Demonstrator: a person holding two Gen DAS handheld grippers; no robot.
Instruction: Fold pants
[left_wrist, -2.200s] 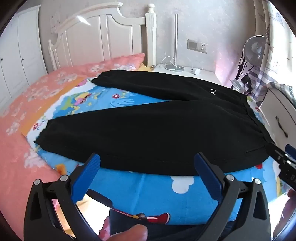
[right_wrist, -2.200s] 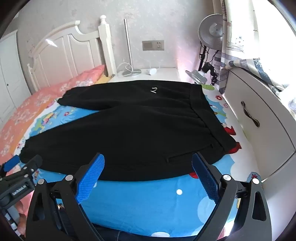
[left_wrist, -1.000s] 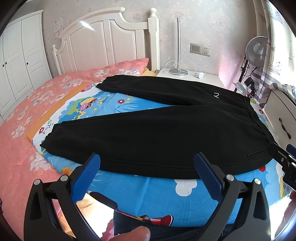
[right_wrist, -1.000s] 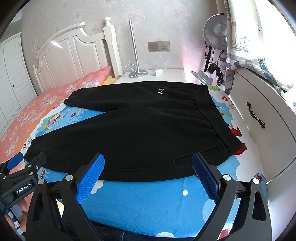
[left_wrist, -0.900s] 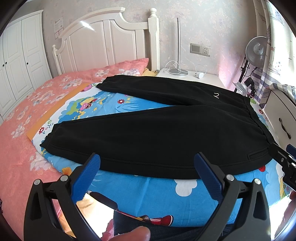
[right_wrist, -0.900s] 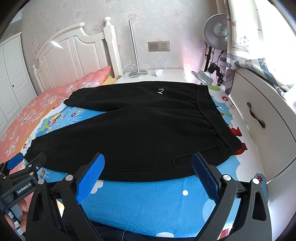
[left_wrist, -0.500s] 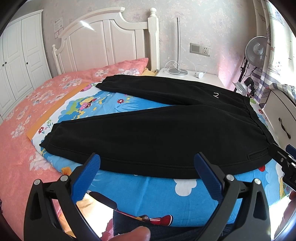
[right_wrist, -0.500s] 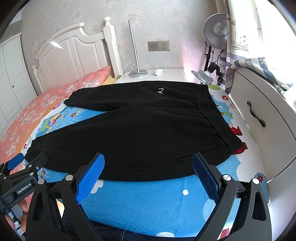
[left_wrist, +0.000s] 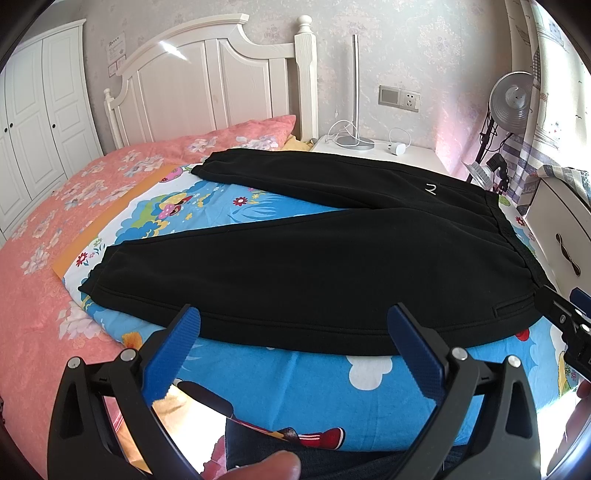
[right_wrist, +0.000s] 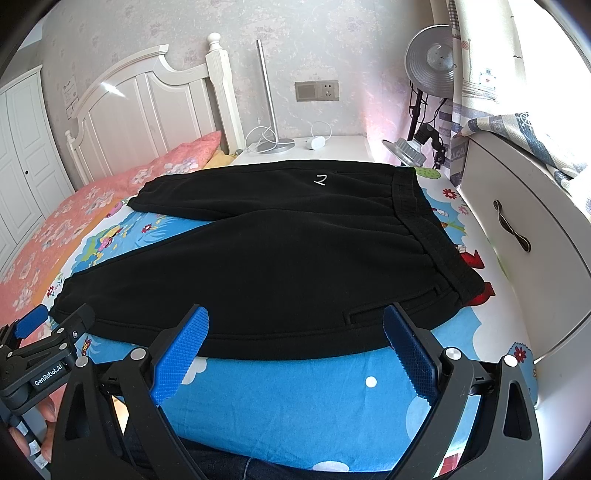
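Black pants (left_wrist: 314, 266) lie flat on a blue cartoon sheet (left_wrist: 314, 384) on the bed, waistband to the right, both legs spread to the left; they also show in the right wrist view (right_wrist: 295, 258). My left gripper (left_wrist: 293, 332) is open and empty, held just in front of the near leg's hem edge. My right gripper (right_wrist: 295, 338) is open and empty, held in front of the near edge close to the waistband (right_wrist: 432, 236). Neither touches the cloth.
A white headboard (left_wrist: 207, 85) and pink floral bedding (left_wrist: 40, 236) are on the left. A white nightstand (left_wrist: 388, 151) with a lamp stands behind. A white dresser (right_wrist: 524, 236) stands at the right. A fan (right_wrist: 430, 68) is at the back right.
Both views rose and pulled back slightly from 2.2 s ago. Over the last second nothing has visibly moved. Both grippers stay open.
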